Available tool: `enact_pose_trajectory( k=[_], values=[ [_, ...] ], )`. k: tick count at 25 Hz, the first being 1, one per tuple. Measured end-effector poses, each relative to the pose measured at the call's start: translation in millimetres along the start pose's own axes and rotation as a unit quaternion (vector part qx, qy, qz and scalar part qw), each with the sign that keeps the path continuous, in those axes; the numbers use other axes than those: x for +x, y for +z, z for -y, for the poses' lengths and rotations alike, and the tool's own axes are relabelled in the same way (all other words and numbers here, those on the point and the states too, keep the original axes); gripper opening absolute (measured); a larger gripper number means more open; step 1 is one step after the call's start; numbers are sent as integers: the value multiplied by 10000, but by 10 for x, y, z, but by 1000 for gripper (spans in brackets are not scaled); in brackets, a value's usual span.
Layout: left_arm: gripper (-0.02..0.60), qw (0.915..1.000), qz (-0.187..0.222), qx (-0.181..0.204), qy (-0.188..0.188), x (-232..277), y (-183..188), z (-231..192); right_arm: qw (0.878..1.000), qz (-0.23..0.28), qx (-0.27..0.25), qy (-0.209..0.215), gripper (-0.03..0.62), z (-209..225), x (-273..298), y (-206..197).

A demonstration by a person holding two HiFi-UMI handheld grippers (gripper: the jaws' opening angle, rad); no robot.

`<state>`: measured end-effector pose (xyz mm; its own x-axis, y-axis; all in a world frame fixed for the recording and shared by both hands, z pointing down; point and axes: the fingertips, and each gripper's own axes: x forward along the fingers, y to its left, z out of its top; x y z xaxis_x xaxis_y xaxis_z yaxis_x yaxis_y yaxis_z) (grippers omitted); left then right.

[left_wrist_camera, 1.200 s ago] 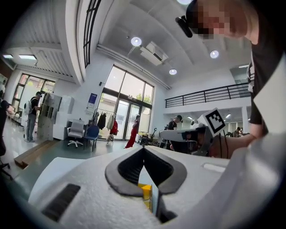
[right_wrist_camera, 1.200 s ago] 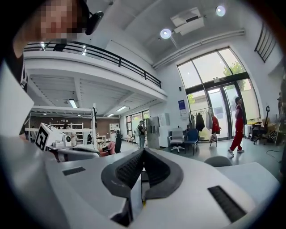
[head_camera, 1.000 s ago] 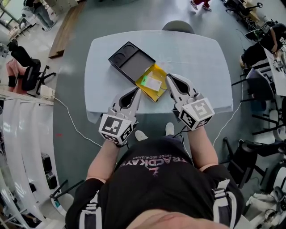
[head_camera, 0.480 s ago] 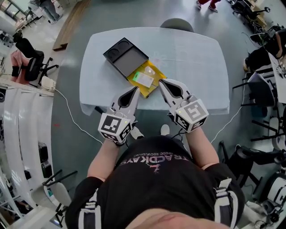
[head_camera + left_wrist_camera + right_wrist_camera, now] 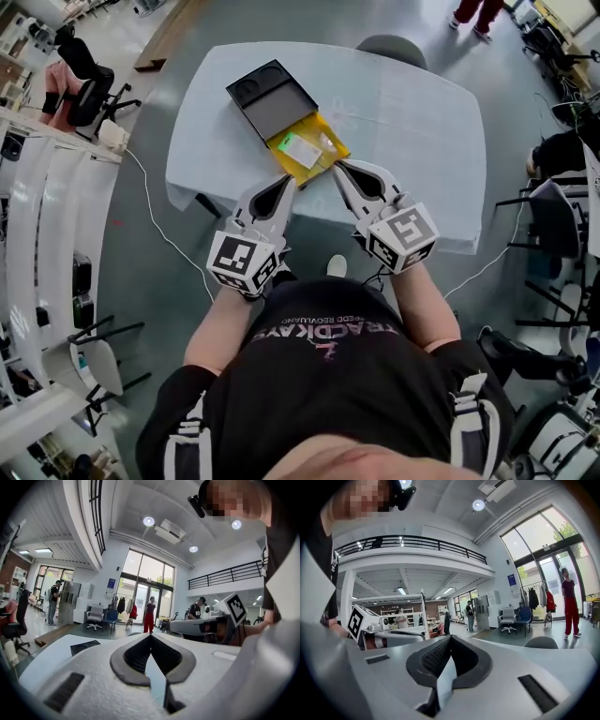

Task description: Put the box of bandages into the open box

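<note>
The box of bandages (image 5: 305,153) is yellow with a green and white label. It lies on the white table (image 5: 412,122), against the near corner of the open black box (image 5: 270,99). My left gripper (image 5: 287,181) hovers just near-left of the yellow box, jaws shut and empty. At the yellow box's near corner is my right gripper (image 5: 339,168), also shut with nothing between its jaws. In the left gripper view the shut jaws (image 5: 150,636) point over the table, with the black box (image 5: 84,646) at the left. The right gripper view shows its jaws (image 5: 450,637) closed.
A grey chair (image 5: 392,49) stands at the table's far side. A cable (image 5: 155,202) runs over the floor at the left, near office chairs (image 5: 86,86). More chairs and desks (image 5: 562,187) are at the right. A person in red trousers (image 5: 476,13) stands beyond the table.
The head view has swung, so the table sits higher and further left. The right gripper's tip has shifted from beside the yellow box to its near corner. Both grippers stay shut.
</note>
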<state>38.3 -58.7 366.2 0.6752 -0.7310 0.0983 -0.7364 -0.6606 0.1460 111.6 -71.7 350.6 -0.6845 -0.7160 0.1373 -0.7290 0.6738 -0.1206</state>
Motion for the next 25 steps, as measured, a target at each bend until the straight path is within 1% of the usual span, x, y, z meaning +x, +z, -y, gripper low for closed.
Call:
enact_pose_trajectory(
  k=[3,6,12,20,25],
  values=[
    [15,9999,8,-48,129,-32,-54,72,9999,-45,12,131,12,-7,-41,-42],
    [15,9997,27,-77,241,-63,-71,56,9997,-77,-13,249,11,-25,3,-54],
    [15,9992,61,-67,386,-121,-65,78,9992,-59,-67,397,12,-79,-9,-35],
    [15,9994,28,27,337,-133,-16,86,9989,18,-78,451,12,-132,-6,12],
    [15,9996,-7,44,287,-103,-18,44,9993,42,-4,359,11,-107,31,-4]
  ],
)
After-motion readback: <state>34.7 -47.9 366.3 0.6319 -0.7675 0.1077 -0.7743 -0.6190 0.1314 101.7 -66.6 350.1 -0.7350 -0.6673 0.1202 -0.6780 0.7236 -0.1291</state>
